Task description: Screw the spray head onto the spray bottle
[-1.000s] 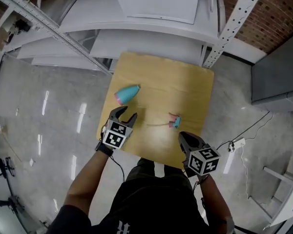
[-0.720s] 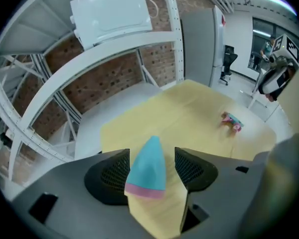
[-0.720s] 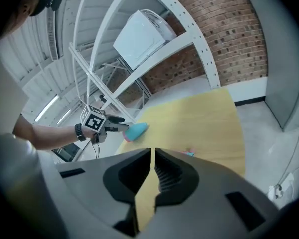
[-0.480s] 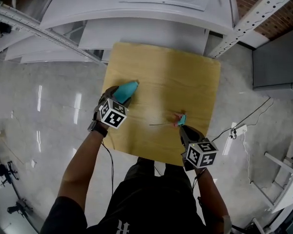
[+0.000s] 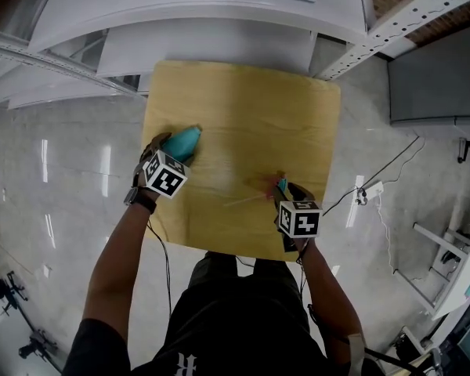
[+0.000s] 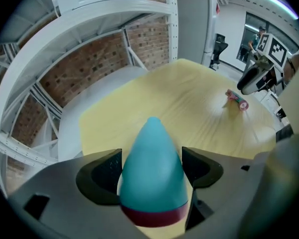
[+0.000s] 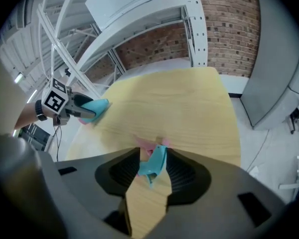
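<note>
Both hands have dropped to the surface (image 5: 243,108): my left fingers (image 6: 97,176), just opened, straddle the spray bottle (image 5: 184,139) at left, and my right fingers (image 7: 122,176), just parted, flank the spray head (image 5: 279,186) near right, so neither is gripped and screwing has not begun.

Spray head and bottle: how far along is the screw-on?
Done: nothing yet; the spray head and the teal spray bottle lie apart on the wooden table. In hand: the left gripper straddles the bottle and the right gripper straddles the spray head; both sets of jaws have just been opening, pads not yet clamped. Left: grip both, lift, bring them together, screw the head on.
</note>
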A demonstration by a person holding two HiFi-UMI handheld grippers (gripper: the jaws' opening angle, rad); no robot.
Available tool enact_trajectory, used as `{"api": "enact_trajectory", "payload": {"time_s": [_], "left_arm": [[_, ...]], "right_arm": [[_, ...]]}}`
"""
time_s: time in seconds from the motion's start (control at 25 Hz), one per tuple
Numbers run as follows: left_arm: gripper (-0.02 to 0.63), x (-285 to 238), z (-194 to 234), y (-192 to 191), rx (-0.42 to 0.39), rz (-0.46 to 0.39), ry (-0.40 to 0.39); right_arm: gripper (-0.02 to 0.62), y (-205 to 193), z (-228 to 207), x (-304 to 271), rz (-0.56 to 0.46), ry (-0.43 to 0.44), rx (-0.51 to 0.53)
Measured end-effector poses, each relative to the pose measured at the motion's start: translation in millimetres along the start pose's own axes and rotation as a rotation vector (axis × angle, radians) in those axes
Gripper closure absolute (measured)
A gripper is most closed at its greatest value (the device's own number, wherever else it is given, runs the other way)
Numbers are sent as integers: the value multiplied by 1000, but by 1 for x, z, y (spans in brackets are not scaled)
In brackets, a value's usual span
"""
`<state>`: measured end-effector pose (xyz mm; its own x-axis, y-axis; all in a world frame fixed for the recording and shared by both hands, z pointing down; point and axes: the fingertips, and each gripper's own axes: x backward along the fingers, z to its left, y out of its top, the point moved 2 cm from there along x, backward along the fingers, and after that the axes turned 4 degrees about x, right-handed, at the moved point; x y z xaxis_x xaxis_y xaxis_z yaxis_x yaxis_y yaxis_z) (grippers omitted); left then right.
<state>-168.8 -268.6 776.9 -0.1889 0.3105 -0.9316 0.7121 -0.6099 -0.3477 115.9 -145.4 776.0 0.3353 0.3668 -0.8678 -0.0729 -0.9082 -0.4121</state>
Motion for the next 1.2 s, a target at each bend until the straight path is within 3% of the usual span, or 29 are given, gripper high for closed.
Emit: {"api": "enact_trajectory", "payload": {"time_s": [0.32,0.48,0.76,0.88,1.0,1.2], "left_arm": [[179,-27,-10,-12,-70,93,-45],[175,-30,-9,-14,-22,116,-68],[183,-27,-9,-11,-29,54,-66],[184,-19,-15,-6,15,-11,-106],[184,6,-36,14,27,-139,-159],[184,90,-89,71,53,-410,-260]], "right_arm": [[437,-9,-6,-23,94,-52,-3],[440,-7,0,-28,146,-32,19],[465,-4,3,-24,126,31,7],[465,5,-5,-6,66,31,-12],[465,20,-9,23,-8,39,12],[465,75,9,131,-206,45,176]]}}
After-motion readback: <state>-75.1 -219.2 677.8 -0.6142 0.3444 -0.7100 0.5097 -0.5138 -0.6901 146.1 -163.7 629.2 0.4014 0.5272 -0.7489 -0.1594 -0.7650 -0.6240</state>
